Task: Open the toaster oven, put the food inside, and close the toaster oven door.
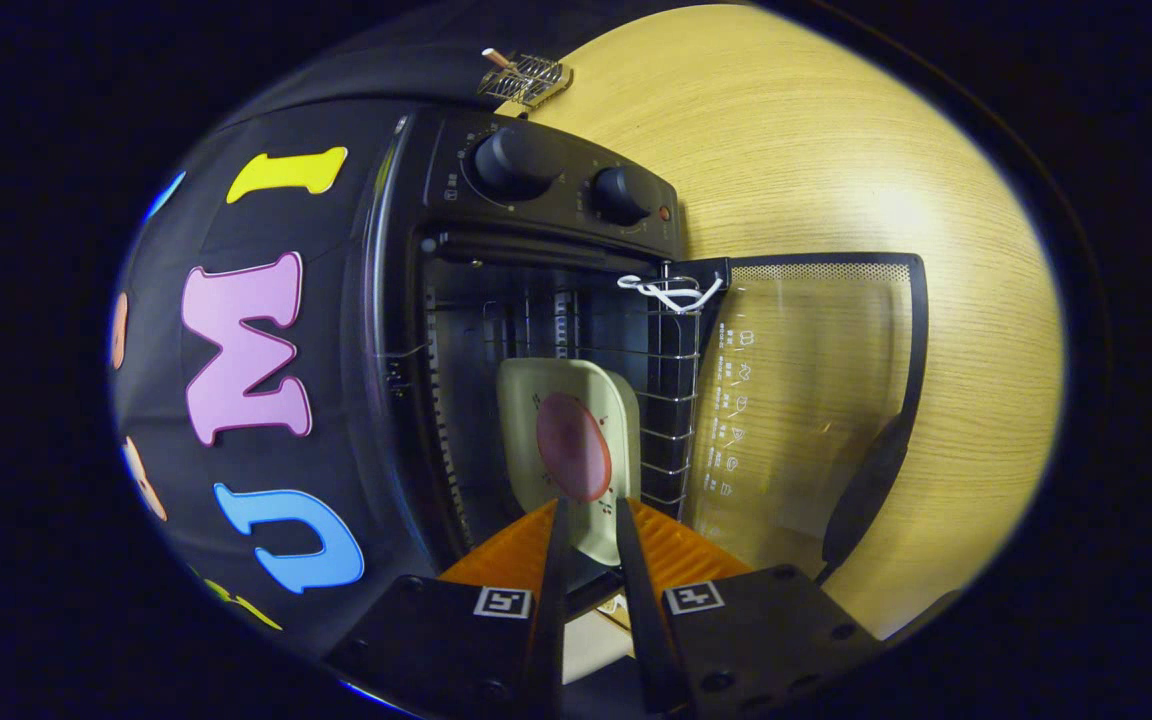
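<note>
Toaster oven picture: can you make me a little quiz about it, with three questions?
1. True or false: the toaster oven door is open.
2. What does the tool hold? A) a plate B) a knob C) the door
3. Fill in: the pink round food lies on the ____.

Key: 1 true. 2 A, its fingers pinch the plate edge, at the oven's wire rack. 3 plate.

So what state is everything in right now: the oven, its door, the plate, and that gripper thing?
toaster oven: open, cavity exposed.
glass door: swung fully open, lying over the wooden table.
plate: inside the oven on the wire rack, holding a round pink piece of food.
gripper: fingers close together around the plate's near edge; contact unclear.
</note>
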A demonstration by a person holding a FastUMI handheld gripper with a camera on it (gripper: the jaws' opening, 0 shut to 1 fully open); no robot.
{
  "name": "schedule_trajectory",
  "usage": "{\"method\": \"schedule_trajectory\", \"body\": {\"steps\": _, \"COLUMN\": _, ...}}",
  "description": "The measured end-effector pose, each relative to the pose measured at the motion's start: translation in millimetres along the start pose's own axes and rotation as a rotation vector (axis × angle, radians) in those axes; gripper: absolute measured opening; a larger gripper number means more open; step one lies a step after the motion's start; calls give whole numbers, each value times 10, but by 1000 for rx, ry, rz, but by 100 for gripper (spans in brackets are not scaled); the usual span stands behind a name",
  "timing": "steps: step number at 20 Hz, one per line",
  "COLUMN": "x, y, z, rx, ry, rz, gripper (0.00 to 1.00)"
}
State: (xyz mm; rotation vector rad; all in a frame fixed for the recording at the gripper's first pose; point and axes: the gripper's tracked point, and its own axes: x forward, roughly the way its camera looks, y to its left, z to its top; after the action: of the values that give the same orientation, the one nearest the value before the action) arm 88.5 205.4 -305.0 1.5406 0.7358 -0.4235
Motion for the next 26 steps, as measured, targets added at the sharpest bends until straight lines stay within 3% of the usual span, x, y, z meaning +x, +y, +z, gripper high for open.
{"method": "schedule_trajectory", "body": {"steps": 2, "x": -109, "y": -3, "z": -35, "rx": -61, "ry": 24, "rz": 14, "gripper": 48}}
{"method": "schedule_trajectory", "body": {"steps": 4, "x": -239, "y": -6, "z": -65, "rx": -161, "ry": 50, "rz": 44, "gripper": 50}}
{"method": "schedule_trajectory", "body": {"steps": 5, "x": -293, "y": -30, "z": -51, "rx": -227, "ry": 55, "rz": 62, "gripper": 56}}
{"method": "schedule_trajectory", "body": {"steps": 7, "x": -398, "y": -122, "z": 10, "rx": -363, "ry": 44, "rz": 77, "gripper": 91}}
{"method": "schedule_trajectory", "body": {"steps": 8, "x": -478, "y": -147, "z": 51, "rx": -421, "ry": 34, "rz": 84, "gripper": 97}}
{"method": "schedule_trajectory", "body": {"steps": 13, "x": -677, "y": -290, "z": 145, "rx": -674, "ry": 18, "rz": 92, "gripper": 97}}
{"method": "schedule_trajectory", "body": {"steps": 21, "x": -1043, "y": -372, "z": -86, "rx": -1224, "ry": 60, "rz": 89, "gripper": 99}}
{"method": "schedule_trajectory", "body": {"steps": 26, "x": -1238, "y": -694, "z": -197, "rx": -1406, "ry": 116, "rz": 52, "gripper": 99}}
